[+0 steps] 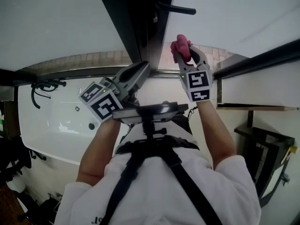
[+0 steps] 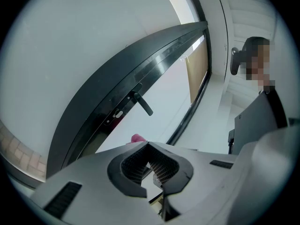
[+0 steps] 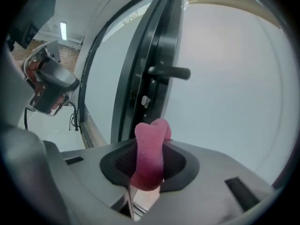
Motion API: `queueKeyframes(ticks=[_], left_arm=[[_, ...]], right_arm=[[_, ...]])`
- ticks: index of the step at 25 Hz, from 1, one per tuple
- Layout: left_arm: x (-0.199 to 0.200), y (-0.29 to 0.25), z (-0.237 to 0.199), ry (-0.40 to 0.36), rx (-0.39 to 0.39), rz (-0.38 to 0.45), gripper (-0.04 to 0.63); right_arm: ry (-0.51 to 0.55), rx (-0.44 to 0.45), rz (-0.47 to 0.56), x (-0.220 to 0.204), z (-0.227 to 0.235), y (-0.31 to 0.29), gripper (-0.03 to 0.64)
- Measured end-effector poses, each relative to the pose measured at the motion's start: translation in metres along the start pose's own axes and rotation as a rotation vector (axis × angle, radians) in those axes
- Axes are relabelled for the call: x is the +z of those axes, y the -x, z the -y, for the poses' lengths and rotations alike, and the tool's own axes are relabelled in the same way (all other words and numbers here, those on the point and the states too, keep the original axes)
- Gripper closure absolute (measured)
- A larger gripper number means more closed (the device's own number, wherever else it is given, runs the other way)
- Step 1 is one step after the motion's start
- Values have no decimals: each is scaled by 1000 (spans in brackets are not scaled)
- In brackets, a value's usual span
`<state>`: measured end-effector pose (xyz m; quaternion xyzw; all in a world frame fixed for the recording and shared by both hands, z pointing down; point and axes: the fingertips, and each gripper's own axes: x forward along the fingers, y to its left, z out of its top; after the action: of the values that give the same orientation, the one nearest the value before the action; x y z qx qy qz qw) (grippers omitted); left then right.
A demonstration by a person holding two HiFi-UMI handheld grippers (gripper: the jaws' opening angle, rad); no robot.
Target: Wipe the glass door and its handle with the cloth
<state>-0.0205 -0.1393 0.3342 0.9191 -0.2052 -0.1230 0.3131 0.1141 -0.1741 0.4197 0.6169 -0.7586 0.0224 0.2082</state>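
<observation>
- The right tool (image 1: 185,49) is raised in front of the glass door (image 1: 234,13), its jaws pinching a pink cloth (image 1: 179,45).
- In the right gripper view the cloth (image 3: 149,165) stands upright between the ribbed pads of the right tool (image 3: 151,146). Its rounded, folded end pokes up past the jaw tips.
- The cloth is just short of the dark door frame (image 1: 140,22) and below the handle (image 1: 176,8). I cannot tell whether it touches the glass.
- The handle (image 3: 171,72) is a dark lever that juts sideways from the frame across the pale, frosted-looking pane (image 3: 225,78). A small lock plate (image 3: 145,100) sits on the frame under it.
- The left tool (image 1: 143,68) is held up beside the right one, near the foot of the same frame.
- In the left gripper view the jaws of the left tool (image 2: 148,145) are pressed together at the tips, with nothing between them.
- That view also shows the handle (image 2: 142,103) on the curved dark frame (image 2: 117,97). A bit of the pink cloth (image 2: 138,138) peeks over the tool's body.
- The right gripper view catches the left tool (image 3: 51,86) at its upper left edge, well apart from the cloth.
- Both of the person's forearms (image 1: 220,135) reach up towards the door, and dark harness straps (image 1: 140,158) cross a white shirt.
- Brick paving (image 1: 93,59) shows beyond the door's lower edge.
</observation>
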Motion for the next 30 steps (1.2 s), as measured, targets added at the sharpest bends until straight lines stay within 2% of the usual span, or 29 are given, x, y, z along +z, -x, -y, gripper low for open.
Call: queueKeyframes(ticks=[7, 11, 14, 18, 21, 27, 30], left_arm=[[-5, -3, -1, 26, -46, -21, 607], [-8, -6, 3, 61, -86, -28, 607], [-10, -6, 3, 64, -85, -25, 607], [-3, 0, -1, 49, -65, -4, 607], [1, 8, -5, 42, -49, 22, 607], [10, 10, 8, 31, -48, 54, 607], [12, 9, 11, 26, -49, 54, 607]], right_arm=[[8, -39, 170, 82, 2, 5, 508], [84, -68, 270, 138, -7, 8, 508], [149, -80, 310, 159, -17, -1, 508], [193, -80, 326, 172, -27, -22, 508], [273, -90, 311, 170, -33, -31, 508], [322, -89, 315, 172, -37, -18, 508], [312, -100, 320, 171, -32, -13, 508]])
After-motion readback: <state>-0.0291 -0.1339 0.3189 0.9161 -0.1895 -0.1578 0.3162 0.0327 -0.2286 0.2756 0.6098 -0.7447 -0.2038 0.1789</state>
